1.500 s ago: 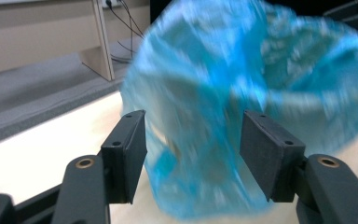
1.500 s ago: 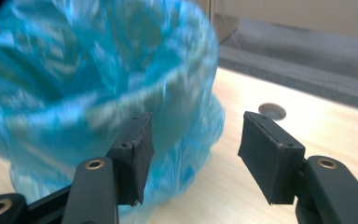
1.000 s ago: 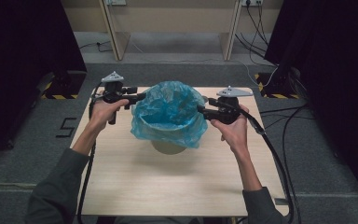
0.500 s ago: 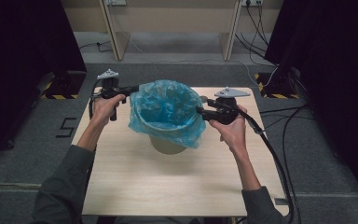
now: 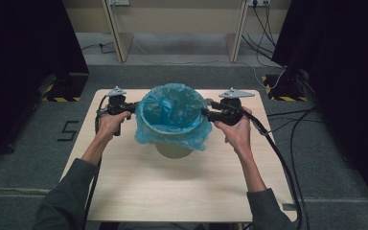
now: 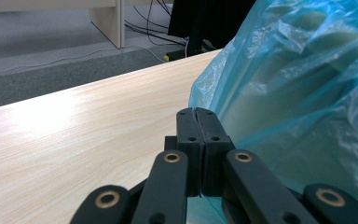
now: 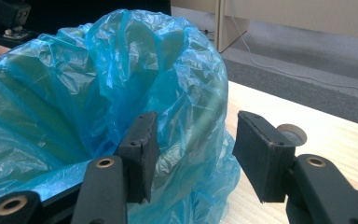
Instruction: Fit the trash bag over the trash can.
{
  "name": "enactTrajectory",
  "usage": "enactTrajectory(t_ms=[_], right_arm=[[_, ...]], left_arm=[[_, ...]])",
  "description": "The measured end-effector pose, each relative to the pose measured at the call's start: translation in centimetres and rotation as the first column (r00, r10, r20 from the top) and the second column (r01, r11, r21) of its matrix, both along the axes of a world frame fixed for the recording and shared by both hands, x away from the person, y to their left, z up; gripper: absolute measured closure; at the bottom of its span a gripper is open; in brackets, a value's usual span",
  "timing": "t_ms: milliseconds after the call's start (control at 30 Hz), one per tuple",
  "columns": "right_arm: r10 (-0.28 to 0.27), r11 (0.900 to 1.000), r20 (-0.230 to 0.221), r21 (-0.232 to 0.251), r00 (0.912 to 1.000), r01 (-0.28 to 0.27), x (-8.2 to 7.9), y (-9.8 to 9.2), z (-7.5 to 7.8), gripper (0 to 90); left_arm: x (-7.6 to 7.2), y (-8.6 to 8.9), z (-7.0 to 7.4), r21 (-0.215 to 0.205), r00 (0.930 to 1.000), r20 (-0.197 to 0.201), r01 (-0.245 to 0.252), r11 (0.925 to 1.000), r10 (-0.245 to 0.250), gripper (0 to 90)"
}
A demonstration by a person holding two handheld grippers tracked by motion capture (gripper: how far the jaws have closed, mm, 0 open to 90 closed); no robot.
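A pale bin (image 5: 173,149) stands in the middle of the table (image 5: 172,191), and a blue bag (image 5: 172,117) sits inside it with its edge folded over the rim. The left gripper (image 5: 133,108), at the bag's nine o'clock, is clenched tight on a bit of the bag. The right gripper (image 5: 207,112), at three o'clock, has just been closing; its jaws stand apart around the bag's edge, not pressing it.

Bare table (image 5: 172,191) near side open, blue bag (image 5: 172,115) over bin (image 5: 174,151) blocking centre, grippers flanking
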State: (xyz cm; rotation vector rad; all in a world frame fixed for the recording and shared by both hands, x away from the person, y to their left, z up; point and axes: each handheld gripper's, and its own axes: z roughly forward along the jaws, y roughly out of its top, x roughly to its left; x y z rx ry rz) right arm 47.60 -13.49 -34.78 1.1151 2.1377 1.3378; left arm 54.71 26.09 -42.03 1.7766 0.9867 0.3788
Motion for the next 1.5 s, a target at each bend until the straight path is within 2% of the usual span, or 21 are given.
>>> enactTrajectory(t_ms=[100,233,333,400,533,767,967,1067,1133,1167,1233,1300,1400,1433,1500], right_arm=[[-0.006,1.0,0.002,-0.008,1.0,0.006,0.2,0.0,0.2,49.4],[-0.025,0.999,0.031,0.024,0.9992,0.024,0.4,-0.2,1.1,46.5],[-0.029,0.999,0.05,-0.011,0.9983,0.03,0.8,0.2,1.7,45.2],[-0.027,0.999,0.048,-0.026,0.9985,0.029,1.2,0.5,1.9,44.8],[-0.038,0.999,0.039,-0.032,0.9985,0.039,2.0,0.9,1.8,44.6],[-0.068,0.992,-0.008,-0.105,0.9977,0.067,3.3,1.2,0.7,42.3],[-0.073,0.994,0.014,-0.079,0.9972,0.074,3.3,1.0,1.1,41.6],[-0.081,0.989,0.003,-0.121,0.9967,0.081,3.5,1.1,0.8,40.5],[-0.076,0.99,-0.008,-0.115,0.997,0.075,3.7,1.1,0.7,40.9],[-0.08,0.99,0.0,-0.117,0.9968,0.079,3.6,1.2,0.7,40.8],[-0.075,0.993,0.014,-0.089,0.9971,0.076,3.4,1.1,1.0,40.4],[-0.077,0.994,0.021,-0.076,0.9968,0.078,3.2,1.0,1.2,39.6],[-0.074,0.995,0.036,-0.066,0.9966,0.076,2.7,0.8,1.6,39.5],[-0.073,0.995,0.039,-0.064,0.9966,0.076,2.6,0.7,1.7,39.4],[-0.068,0.996,0.051,-0.054,0.9964,0.07,2.2,0.5,2.0,39.3]], left_arm=[[-0.4,0.4,0.7,0.007,0.9999,0.014,-0.003,1.0,0.003,80.8],[-1.2,1.1,1.8,0.026,0.9993,0.031,-0.023,0.9994,0.022,65.6],[-1.8,1.4,2.5,0.04,0.9994,0.033,-0.016,0.9991,0.015,58.3],[-2.2,1.7,3.0,0.044,0.9986,0.044,-0.032,0.9985,0.03,53.6],[-2.4,2.0,3.3,0.039,0.9982,0.051,-0.034,0.9986,0.032,51.8],[-2.6,1.9,3.8,0.035,0.998,0.051,-0.04,0.9986,0.038,44.5],[-3.1,2.0,6.5,0.023,0.9943,0.092,-0.057,0.9981,0.055,37.8],[-3.6,1.0,8.5,0.035,0.9918,0.127,-0.023,0.9991,0.018,37.5],[-3.8,0.1,9.3,0.039,0.9903,0.138,0.002,0.9992,-0.007,37.4],[-3.9,-0.7,9.9,0.048,0.9896,0.14,0.025,0.9985,-0.032,37.4],[-3.8,-2.2,10.5,0.058,0.9879,0.137,0.066,0.9962,-0.073,37.7],[-3.4,-4.0,11.0,0.067,0.9861,0.112,0.116,0.9911,-0.123,38.7],[-3.0,-5.9,11.2,0.078,0.9825,0.085,0.16,0.9841,-0.166,41.0],[-2.7,-7.1,11.2,0.086,0.979,0.061,0.189,0.9782,-0.195,41.0],[-2.4,-8.3,11.0,0.105,0.9773,0.031,0.205,0.973,-0.209,40.2]])
